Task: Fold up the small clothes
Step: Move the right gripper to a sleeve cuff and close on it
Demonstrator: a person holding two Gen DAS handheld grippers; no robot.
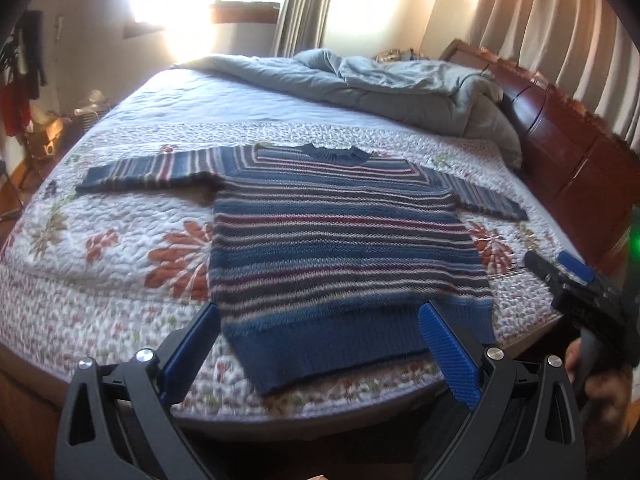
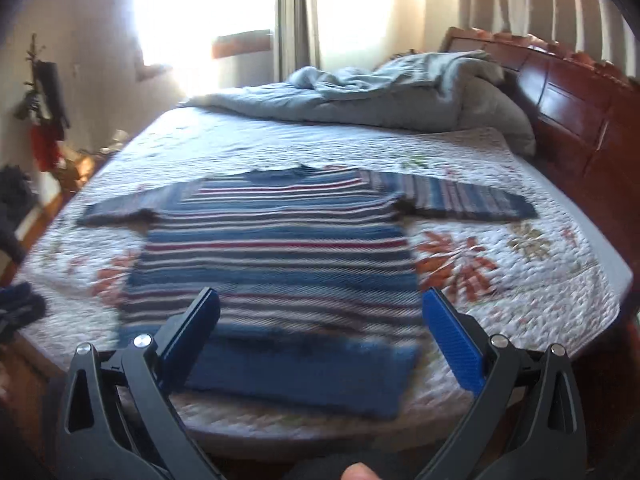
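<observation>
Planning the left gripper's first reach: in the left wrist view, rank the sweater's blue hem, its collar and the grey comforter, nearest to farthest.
From the left gripper:
1. Blue hem, between its fingers.
2. Collar, mid-bed.
3. Grey comforter, far side, by the headboard.

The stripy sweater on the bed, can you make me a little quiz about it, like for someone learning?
1. True or false: the striped sweater lies flat on the floral quilt with both sleeves spread out.
2. Which is open? A) only the left gripper B) only the right gripper C) both
3. Fill in: the crumpled grey comforter is heaped beside the wooden ____.

Key: 1 true; 2 C, both sets of jaws stand wide apart near the sweater's plain blue hem, holding nothing; 3 headboard.
</observation>
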